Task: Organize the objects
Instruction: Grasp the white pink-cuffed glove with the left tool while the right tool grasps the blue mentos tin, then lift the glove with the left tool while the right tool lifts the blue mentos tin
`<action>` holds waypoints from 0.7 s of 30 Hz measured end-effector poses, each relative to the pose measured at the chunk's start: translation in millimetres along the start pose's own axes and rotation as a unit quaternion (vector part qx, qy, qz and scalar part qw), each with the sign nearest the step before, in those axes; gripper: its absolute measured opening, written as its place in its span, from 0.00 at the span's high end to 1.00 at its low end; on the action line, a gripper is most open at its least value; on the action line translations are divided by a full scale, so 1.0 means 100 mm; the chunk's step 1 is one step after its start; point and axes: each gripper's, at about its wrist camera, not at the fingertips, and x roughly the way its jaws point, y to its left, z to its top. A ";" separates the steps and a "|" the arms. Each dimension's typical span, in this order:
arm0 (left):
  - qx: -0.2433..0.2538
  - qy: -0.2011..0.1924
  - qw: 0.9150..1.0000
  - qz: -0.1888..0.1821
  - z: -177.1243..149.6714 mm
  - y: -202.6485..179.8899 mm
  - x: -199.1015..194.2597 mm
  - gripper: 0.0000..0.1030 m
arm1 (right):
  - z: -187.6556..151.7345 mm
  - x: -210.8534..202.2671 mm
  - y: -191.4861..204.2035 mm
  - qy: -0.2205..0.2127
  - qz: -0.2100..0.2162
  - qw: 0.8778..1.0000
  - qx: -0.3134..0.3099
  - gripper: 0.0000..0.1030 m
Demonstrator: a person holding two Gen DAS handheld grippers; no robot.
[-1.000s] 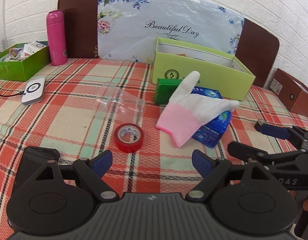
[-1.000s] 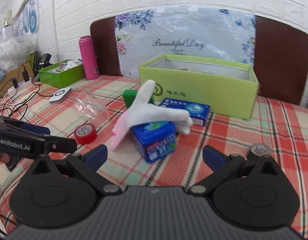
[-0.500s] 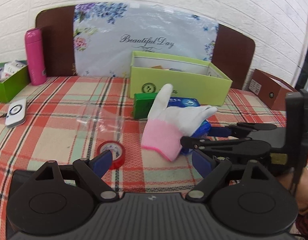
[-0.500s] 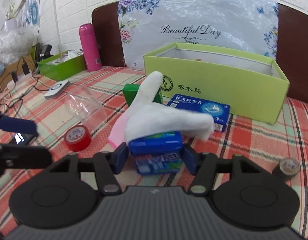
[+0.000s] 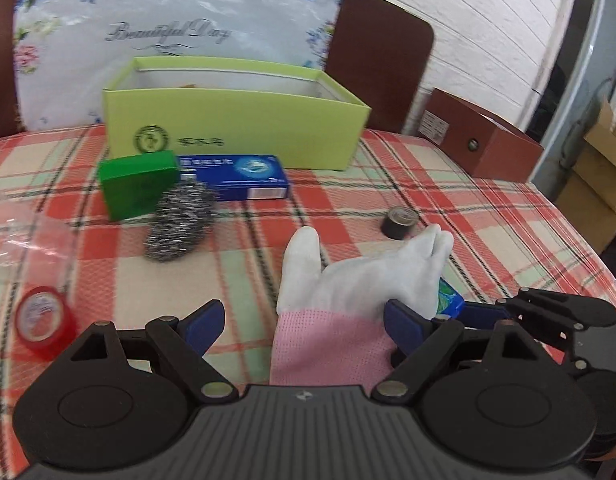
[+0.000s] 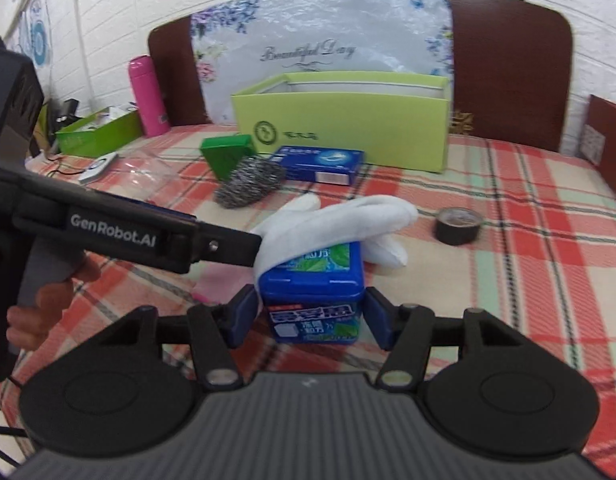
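A white glove with a pink cuff [image 5: 348, 300] lies draped over a blue gum tub [image 6: 314, 292]. My right gripper [image 6: 310, 316] is shut on the tub, one pad on each side. My left gripper [image 5: 303, 320] is open, its jaws around the glove's pink cuff, the right pad touching it. In the right wrist view the left gripper's finger [image 6: 227, 246] reaches the glove [image 6: 348, 216] from the left. The lime green box [image 5: 235, 116] stands open at the back.
A steel scourer [image 5: 179, 220], green box [image 5: 137, 188] and flat blue box [image 5: 243, 176] lie before the lime box. Red tape [image 5: 41, 320] and a clear bag [image 5: 23, 236] at left, dark tape roll [image 5: 400, 222] at right. Pink bottle [image 6: 147, 96] far left.
My right gripper closed on the blue tub and drew it with the glove away from the boxes, uncovering the scourer. My left gripper moved in around the glove's cuff.
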 end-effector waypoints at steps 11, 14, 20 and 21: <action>-0.003 0.053 0.997 -0.057 0.00 -0.14 0.29 0.13 | -0.25 -0.27 -0.22 0.002 -0.041 0.999 -0.019 0.21; 0.020 0.056 0.997 -0.053 -0.02 -0.23 0.38 0.13 | -0.28 -0.28 -0.28 0.009 -0.049 0.999 -0.010 0.21; 0.056 0.077 0.992 -0.084 -0.05 -0.42 0.44 0.92 | -0.24 -0.23 -0.31 0.007 -0.058 0.998 -0.023 0.21; 0.058 0.079 0.992 -0.085 -0.05 -0.42 0.43 0.92 | -0.23 -0.23 -0.31 0.007 -0.058 0.998 -0.026 0.21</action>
